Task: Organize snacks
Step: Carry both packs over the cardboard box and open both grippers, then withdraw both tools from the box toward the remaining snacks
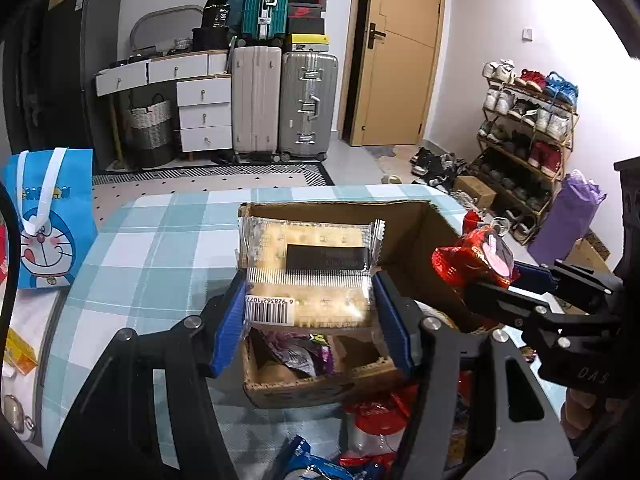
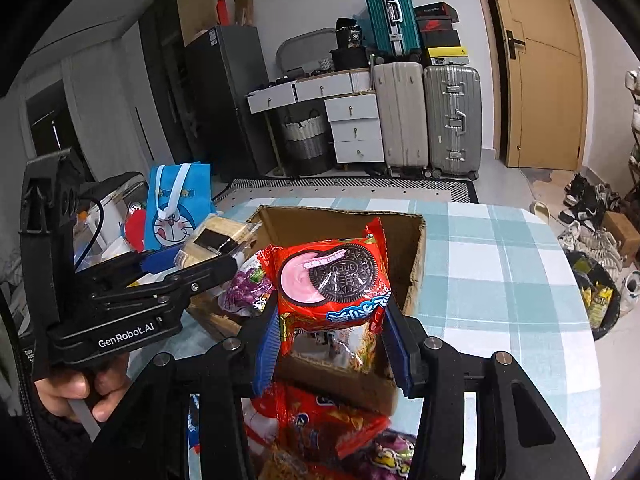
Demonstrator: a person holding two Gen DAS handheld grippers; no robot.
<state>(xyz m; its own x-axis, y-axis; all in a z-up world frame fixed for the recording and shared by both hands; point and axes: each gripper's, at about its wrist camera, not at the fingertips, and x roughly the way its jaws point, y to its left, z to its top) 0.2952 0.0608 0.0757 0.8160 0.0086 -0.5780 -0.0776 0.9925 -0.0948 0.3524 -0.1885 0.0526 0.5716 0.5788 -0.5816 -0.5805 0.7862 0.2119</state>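
The left tongs (image 1: 310,312) are clamping a clear cracker packet (image 1: 310,264) above the cardboard box (image 1: 412,232) on the counter (image 1: 160,240). At three o'clock, the right tongs (image 2: 334,344) are gripping a red Oreo pack (image 2: 332,276) over the same box.

"OREO" on red packet (image 2: 334,276); "GenRobot.AI" on left claw (image 2: 208,264).

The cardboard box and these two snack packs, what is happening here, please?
A person is sorting snacks with a hand-held gripper in each hand. The left gripper is shut on a clear cracker pack, and the right gripper is shut on a red cookie pack. Both packs are held over the open cardboard box on the checked tablecloth. A purple snack bag already lies inside the box, and more snacks wait in front of it.
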